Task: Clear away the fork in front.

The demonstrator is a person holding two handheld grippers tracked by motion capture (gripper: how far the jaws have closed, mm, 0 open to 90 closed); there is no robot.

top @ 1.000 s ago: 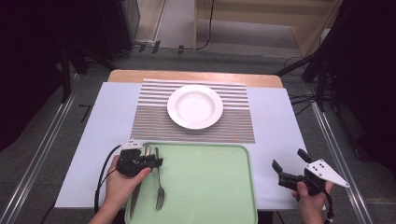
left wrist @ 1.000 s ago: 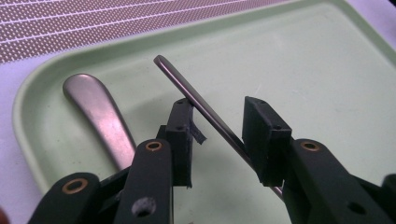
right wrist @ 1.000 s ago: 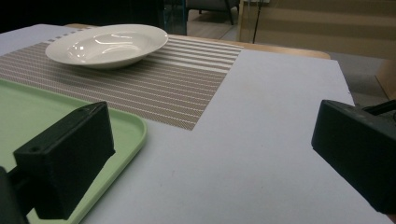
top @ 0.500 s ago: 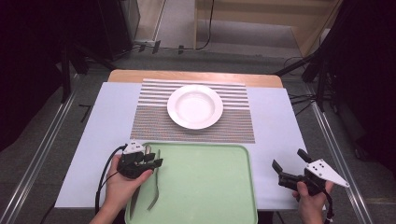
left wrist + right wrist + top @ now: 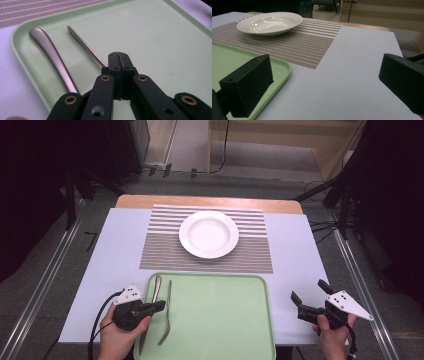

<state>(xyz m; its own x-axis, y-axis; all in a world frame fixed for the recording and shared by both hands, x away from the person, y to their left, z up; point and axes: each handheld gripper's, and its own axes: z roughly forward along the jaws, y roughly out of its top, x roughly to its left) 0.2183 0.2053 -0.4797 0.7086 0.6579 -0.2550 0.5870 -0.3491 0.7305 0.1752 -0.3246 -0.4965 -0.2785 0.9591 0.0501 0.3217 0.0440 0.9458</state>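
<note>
the green tray (image 5: 220,320) holds a knife (image 5: 151,307) and a fork (image 5: 167,315) along its left edge. left gripper (image 5: 120,58), just closed, jaws pressed together above the fork handle, gripping nothing visible. right gripper (image 5: 309,296) wide open, empty, right of the tray. white plate (image 5: 208,233) empty on the striped mat (image 5: 250,251).

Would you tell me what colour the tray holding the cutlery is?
The tray is pale green, clearest in the high view.

No readable text, labels, brand names, numbers or signs appear on anything in these views.
</note>
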